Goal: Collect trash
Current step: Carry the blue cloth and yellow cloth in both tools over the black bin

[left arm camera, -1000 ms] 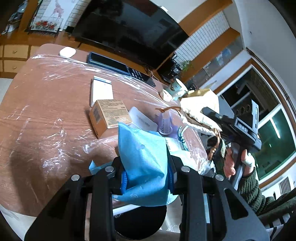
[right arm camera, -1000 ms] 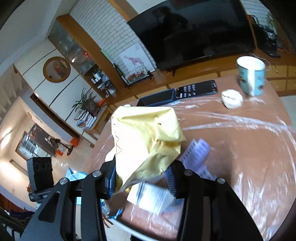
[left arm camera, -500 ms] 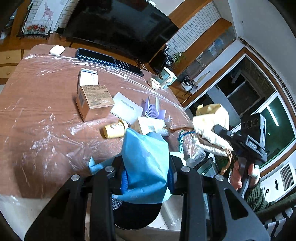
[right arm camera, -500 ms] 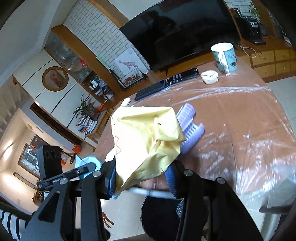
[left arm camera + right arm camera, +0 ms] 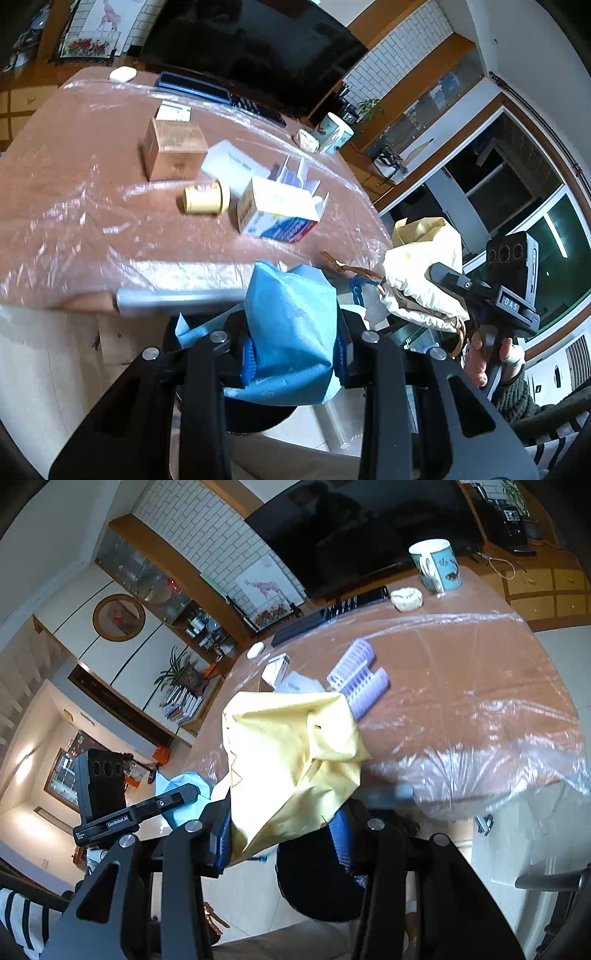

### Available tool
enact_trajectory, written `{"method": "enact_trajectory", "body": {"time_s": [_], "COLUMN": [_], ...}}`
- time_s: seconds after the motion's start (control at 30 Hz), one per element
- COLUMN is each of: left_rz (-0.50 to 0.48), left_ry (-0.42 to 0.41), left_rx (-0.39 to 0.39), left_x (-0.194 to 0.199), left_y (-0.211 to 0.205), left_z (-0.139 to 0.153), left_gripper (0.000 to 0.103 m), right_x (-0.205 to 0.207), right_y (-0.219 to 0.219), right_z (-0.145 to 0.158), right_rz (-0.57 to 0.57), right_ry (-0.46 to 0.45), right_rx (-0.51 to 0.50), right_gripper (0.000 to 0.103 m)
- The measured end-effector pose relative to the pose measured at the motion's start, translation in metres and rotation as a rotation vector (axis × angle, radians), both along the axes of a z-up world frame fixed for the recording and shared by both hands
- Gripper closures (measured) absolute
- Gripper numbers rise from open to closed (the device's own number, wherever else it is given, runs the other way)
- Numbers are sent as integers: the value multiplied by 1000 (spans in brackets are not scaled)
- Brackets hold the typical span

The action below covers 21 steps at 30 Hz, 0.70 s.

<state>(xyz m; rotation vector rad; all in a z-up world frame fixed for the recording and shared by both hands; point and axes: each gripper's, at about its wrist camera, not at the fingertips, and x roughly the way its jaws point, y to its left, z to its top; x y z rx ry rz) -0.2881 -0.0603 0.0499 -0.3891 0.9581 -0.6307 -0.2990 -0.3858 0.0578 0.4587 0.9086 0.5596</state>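
Note:
My left gripper (image 5: 293, 354) is shut on a crumpled blue paper (image 5: 291, 328) and holds it off the near edge of the table, above a dark bin (image 5: 258, 413). My right gripper (image 5: 282, 834) is shut on a crumpled yellow paper (image 5: 291, 760) and holds it off the table edge too, above the same dark bin (image 5: 317, 882). The right gripper with the yellow paper (image 5: 424, 273) shows in the left wrist view. The left gripper with the blue paper (image 5: 181, 794) shows in the right wrist view.
The round brown table (image 5: 74, 192) is covered in clear plastic. On it lie a brown box (image 5: 171, 147), a yellow roll (image 5: 205, 199), a white and blue carton (image 5: 280, 214), a purple rack (image 5: 360, 679), a mug (image 5: 437, 565), phones (image 5: 218, 96).
Both grippers have pulled back from over the table to beyond its near edge, each still holding its paper. The dark bin has come into view under them.

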Motion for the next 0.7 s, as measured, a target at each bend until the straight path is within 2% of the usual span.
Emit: {"method": "enact_trajectory", "body": {"time_s": [0.27,0.7], "left_rz": [12,-30], "left_ry": [29,25], "left_rx": [70,287], "left_x": [-14,-23], "left_y": [-16,-51], "left_z": [-22,-58], "left_gripper": [70,70], "right_x": [-17,-29], "right_y": [5,24], "right_z": [-24,-70], "right_rz": [31,58], "right_ry": [51,107], "right_rx": [-60,-201], "right_gripper": [60,59]}}
